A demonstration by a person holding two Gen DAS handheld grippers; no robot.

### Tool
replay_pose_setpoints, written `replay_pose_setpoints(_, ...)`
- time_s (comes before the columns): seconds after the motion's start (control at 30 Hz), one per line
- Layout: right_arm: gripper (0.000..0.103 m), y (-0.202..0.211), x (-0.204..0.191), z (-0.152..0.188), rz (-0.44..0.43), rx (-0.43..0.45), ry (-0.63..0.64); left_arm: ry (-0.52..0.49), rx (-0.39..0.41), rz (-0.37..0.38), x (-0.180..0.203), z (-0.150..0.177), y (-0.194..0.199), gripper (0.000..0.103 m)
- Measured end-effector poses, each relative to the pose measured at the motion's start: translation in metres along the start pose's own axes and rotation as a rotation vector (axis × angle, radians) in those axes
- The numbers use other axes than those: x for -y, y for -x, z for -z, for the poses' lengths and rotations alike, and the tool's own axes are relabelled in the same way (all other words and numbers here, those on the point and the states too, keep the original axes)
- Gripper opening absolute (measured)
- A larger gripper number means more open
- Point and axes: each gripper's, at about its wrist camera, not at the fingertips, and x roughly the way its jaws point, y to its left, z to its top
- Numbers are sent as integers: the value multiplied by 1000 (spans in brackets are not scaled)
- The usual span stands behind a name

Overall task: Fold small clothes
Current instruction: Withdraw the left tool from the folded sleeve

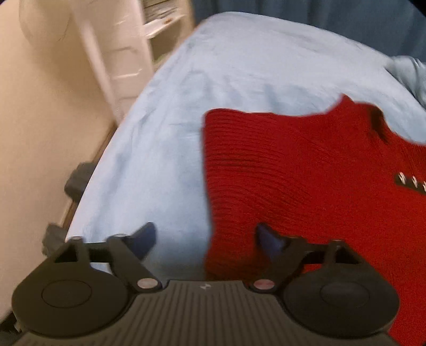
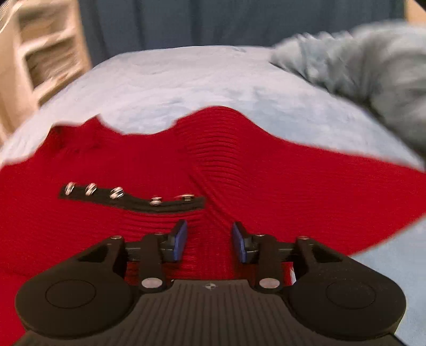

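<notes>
Light blue bed sheet point(image 1: 213, 79) fills most of the left wrist view, with a cream wall on the left and a blurry white shelf point(image 1: 157, 18) up top. A red knit top point(image 1: 306, 173) lies flat on the bed, taking up the right half of the frame, and a black strap with metal rings point(image 1: 411, 183) peeks in at the right edge. The left gripper point(image 1: 206, 239) sits at the bottom, fingers wide apart and holding nothing, the right-hand one over the top's edge.

Right wrist view: same sheet point(image 2: 186, 79), dark blue curtain point(image 2: 213, 21) behind, a grey-blue bundle of cloth point(image 2: 372, 66) at upper right. The red top point(image 2: 266, 173) spreads across the middle, bunched into a ridge. The black strap point(image 2: 127, 198) lies left of centre. The right gripper point(image 2: 209, 241) has its fingers apart, straddling a fold, not clamped.
</notes>
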Motion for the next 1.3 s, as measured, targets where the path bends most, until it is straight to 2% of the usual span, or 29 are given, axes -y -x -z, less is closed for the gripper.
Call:
replay_pose_setpoints(0.07, 30, 7, 18, -4, 41, -12, -43, 31, 7, 20, -10, 1, 7, 94)
replay_pose_setpoints(0.13, 30, 27, 28, -3, 37, 5, -48, 22, 29, 24, -15, 5, 24, 95)
replay_pose_setpoints(0.23, 39, 81, 43, 11, -64, 9, -118, -41, 106, 11, -15, 18, 64, 103)
replay_pose_setpoints(0.3, 53, 124, 49, 31, -131, 23, -164, -59, 151, 14, -15, 33, 92, 103)
replay_pose_setpoints(0.33, 56, 145, 52, 41, -148, 36, -181, -59, 159, 22, -14, 42, 106, 103)
replay_pose_setpoints(0.43, 60, 204, 56, 77, -147, 69, -194, -19, 148, 59, -9, 73, 144, 103)
replay_pose_setpoints(0.57, 61, 258, 50, 110, -96, 69, -106, 24, 115, 67, -1, 120, 191, 103)
replay_pose_setpoints(0.7, 61, 299, 43, 123, -99, 97, -27, 16, 117, 71, 8, 159, 241, 103)
replay_pose_setpoints(0.83, 61, 335, 38, 130, -106, 159, 13, -4, 148, 103, 13, 182, 288, 103)
replay_pose_setpoints(0.97, 61, 369, 36, 138, -121, 196, 7, -30, 210, 108, 17, 193, 329, 103)
replay_pose_setpoints(1.07, 61, 391, 34, 146, -118, 220, 11, -9, 259, 100, 15, 196, 355, 103)
replay_pose_setpoints(1.3, 61, 425, 33, 160, -111, 237, 22, 29, 321, 100, 3, 214, 391, 103)
